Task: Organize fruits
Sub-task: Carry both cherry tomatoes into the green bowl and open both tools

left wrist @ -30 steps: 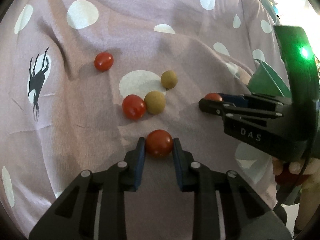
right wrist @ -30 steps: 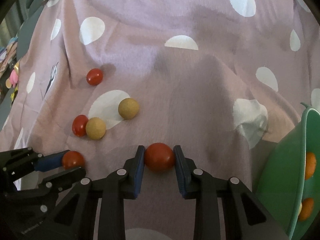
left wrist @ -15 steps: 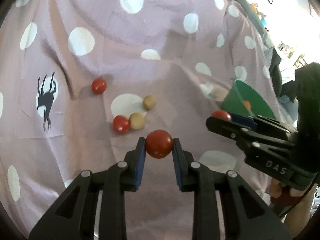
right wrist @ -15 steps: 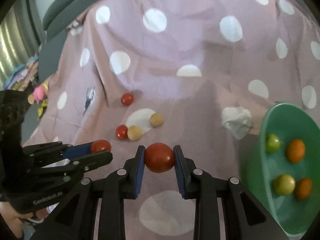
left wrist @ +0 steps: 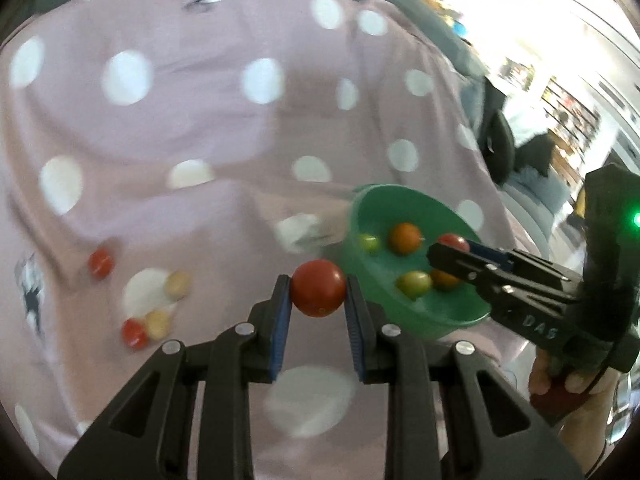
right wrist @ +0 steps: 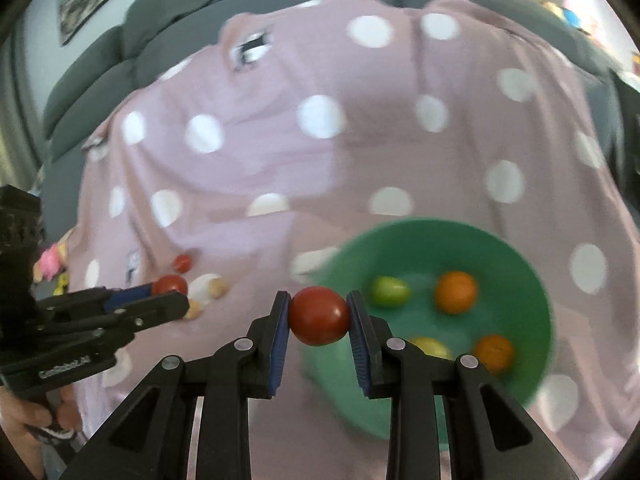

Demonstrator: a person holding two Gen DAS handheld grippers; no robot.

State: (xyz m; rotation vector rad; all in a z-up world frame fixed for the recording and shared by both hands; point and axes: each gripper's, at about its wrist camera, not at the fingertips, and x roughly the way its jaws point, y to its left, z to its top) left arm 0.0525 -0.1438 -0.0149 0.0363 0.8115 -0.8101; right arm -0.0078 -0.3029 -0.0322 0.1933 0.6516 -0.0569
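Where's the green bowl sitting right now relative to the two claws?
The round green plastic bowl rests on the pink polka-dot cloth, low and right in both wrist views. It lies just beyond the right claw and to the right of the left claw.

light: bright, window glare upper right | blur: motion-smeared cloth (left wrist: 208, 208) | edges: fisheye-bent, dark vignette

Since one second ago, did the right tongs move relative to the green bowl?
Yes. The right tongs, shut on a red tomato, have come toward the green bowl; in the right wrist view the bowl now lies just beyond them.
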